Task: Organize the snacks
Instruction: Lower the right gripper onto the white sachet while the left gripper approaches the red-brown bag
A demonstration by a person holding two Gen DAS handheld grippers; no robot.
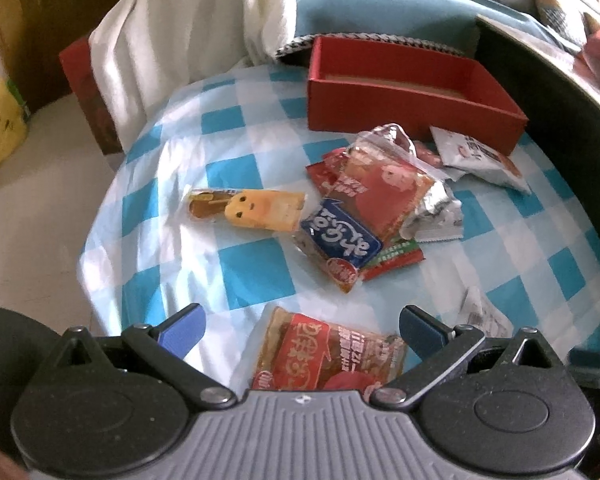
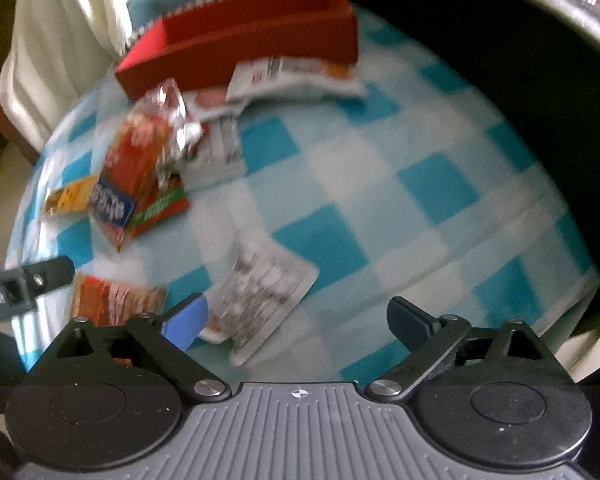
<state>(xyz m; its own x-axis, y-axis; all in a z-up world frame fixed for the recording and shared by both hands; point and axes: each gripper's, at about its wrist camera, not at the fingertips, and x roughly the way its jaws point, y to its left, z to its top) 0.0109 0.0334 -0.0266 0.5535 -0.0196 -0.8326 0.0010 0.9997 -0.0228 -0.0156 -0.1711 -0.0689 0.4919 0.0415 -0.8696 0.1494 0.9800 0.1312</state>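
Here, both tools hang spread and empty above scattered snacks.
The left tool straddles a red packet; the right tool nears a white packet; the red box waits, likely for sorting.

Snack pkts heaped on tablecloth, box behind

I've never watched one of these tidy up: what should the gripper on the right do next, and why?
Probably lower the right gripper a little further onto the white printed packet and close on it. Its jaws stand open with nothing held, that packet lies flat on the checked cloth just ahead of them, and the red box at the back looks empty in both views, though the right view is blurred.
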